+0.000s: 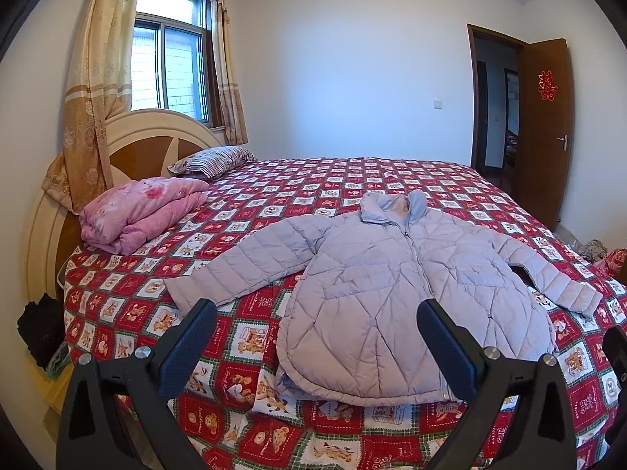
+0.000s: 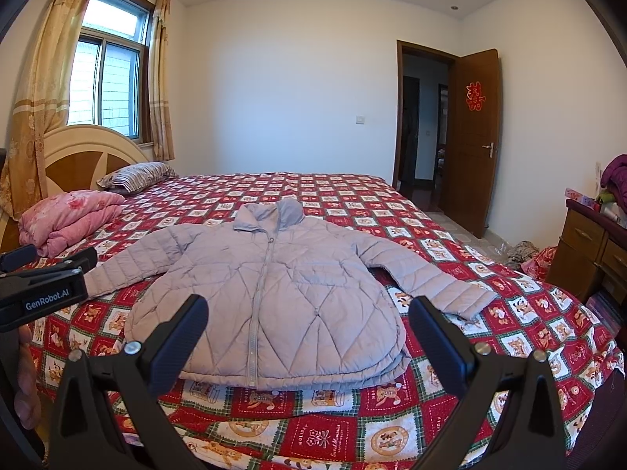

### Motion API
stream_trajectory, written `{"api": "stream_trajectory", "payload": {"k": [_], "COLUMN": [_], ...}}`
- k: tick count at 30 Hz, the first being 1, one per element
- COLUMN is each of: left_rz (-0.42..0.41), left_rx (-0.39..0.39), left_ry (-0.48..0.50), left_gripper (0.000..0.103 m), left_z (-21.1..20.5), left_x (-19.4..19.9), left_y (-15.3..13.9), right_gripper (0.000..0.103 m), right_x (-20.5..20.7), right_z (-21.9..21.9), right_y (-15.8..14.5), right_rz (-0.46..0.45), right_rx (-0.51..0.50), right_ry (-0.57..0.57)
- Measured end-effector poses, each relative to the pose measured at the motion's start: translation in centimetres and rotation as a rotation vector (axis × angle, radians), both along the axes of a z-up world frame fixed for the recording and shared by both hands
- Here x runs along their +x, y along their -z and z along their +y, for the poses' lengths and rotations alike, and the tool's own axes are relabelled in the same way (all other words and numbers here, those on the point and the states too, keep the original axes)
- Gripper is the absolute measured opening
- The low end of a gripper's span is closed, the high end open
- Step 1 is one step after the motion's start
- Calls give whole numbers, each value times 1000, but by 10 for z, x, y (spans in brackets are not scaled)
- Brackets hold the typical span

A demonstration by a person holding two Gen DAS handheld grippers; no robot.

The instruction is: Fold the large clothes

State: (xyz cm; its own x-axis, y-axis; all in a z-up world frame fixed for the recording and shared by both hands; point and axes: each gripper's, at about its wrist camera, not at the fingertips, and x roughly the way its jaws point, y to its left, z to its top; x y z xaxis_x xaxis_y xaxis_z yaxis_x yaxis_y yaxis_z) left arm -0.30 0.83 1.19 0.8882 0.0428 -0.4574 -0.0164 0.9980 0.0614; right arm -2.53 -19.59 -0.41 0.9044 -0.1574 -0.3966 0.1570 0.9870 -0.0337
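Both grippers up in front of me now — left gripper [image 1: 317, 319] with its fingers spread wide and nothing between them, right gripper [image 2: 307, 315] just the same, fingers wide apart, gripping nothing. From the right wrist I can see my left gripper's body at the left edge, with my hand [image 2: 25, 384] below it. Just past the fingertips, the lilac quilted jacket [image 2: 270, 297] lies flat on the bedspread [image 2: 325, 434], red and white checks with bears. Zipped up the front, hem towards me, collar away, both sleeves spread out to the sides. Further back on the left, a folded pink quilt [image 1: 137, 213], then a striped pillow [image 1: 213, 160] by the headboard [image 1: 129, 145]. Beyond that, the curtained window [image 1: 170, 53] and, far right, the open brown door [image 2: 472, 141].
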Motion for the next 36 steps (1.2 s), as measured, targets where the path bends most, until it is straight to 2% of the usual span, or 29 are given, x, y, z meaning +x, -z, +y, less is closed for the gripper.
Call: {"api": "stream_trajectory", "payload": {"k": [36], "left_rz": [-1], "left_rx": [-5], "left_ry": [-2], "left_gripper": [102], "left_z": [2], "left_x": [1], "left_y": [-1], "right_gripper": [103], "right_x": [1], "right_z": [2], "right_y": [1], "right_rz": [6], "right_rx": [-1], "right_ry": [-2]}}
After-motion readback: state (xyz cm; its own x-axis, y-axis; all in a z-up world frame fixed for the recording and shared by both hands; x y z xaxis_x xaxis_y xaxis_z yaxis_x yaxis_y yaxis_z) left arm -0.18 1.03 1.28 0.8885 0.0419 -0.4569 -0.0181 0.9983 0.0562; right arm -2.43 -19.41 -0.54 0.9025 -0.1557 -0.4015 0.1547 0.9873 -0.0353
